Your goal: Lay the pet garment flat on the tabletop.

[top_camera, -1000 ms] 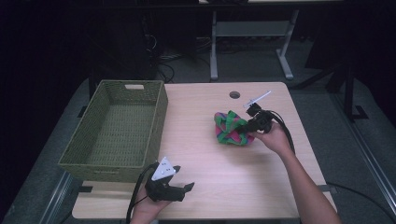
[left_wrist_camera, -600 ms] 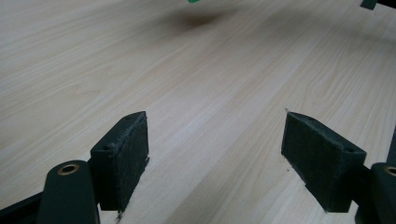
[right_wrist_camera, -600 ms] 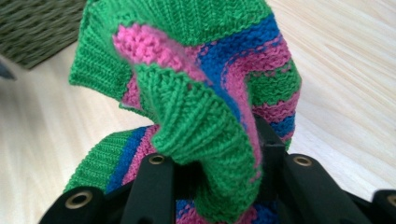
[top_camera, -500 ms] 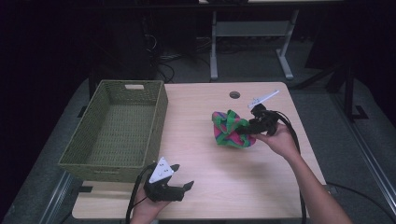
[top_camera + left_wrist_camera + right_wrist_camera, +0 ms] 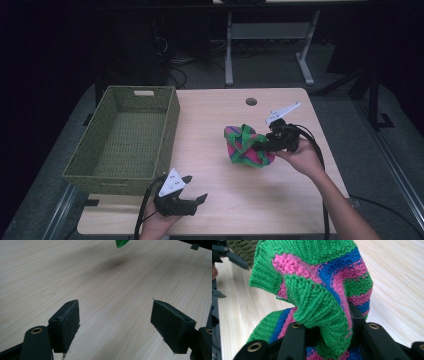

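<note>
A knitted cloth [image 5: 246,146], ribbed and striped in green, pink and blue, is gripped in a bunched fold by the right tool [image 5: 264,145] above the right half of the pale wood-grain counter [image 5: 220,200]. In the right gripper view, the coarse stitches [image 5: 319,290] are seen pinched between the black jaws. The left tool [image 5: 194,192] is held spread and empty near the front edge, beside a woven green rectangular basket [image 5: 125,145].
</note>
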`<action>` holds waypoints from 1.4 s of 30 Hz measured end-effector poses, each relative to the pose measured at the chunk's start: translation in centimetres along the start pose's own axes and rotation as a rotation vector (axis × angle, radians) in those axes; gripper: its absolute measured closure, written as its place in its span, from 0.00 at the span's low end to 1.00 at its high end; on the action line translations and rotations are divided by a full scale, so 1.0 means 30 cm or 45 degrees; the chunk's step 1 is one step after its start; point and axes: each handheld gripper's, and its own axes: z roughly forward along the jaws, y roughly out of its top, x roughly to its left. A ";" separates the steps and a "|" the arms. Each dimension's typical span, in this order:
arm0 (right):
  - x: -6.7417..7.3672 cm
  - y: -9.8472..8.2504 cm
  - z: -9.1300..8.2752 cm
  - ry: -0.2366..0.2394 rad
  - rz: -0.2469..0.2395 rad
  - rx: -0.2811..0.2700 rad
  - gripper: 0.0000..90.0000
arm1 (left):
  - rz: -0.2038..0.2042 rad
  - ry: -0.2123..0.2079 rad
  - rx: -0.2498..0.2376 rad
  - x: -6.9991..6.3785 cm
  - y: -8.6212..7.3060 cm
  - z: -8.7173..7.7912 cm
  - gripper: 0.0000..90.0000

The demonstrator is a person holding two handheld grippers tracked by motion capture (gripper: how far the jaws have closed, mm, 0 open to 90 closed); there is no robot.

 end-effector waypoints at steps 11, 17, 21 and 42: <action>0.059 -0.051 0.004 0.034 -0.031 -0.030 0.74 | 0.005 0.007 -0.001 0.004 0.000 -0.003 0.25; 0.085 -0.088 0.022 0.055 -0.044 -0.014 0.74 | -0.007 0.006 0.002 0.003 -0.002 -0.004 0.25; 0.098 -0.105 0.032 0.075 -0.041 -0.002 0.74 | -0.005 0.001 -0.001 0.004 -0.001 -0.001 0.25; 0.154 -0.193 0.208 0.164 -0.091 0.191 0.68 | 0.000 -0.003 0.014 0.000 -0.001 0.004 0.25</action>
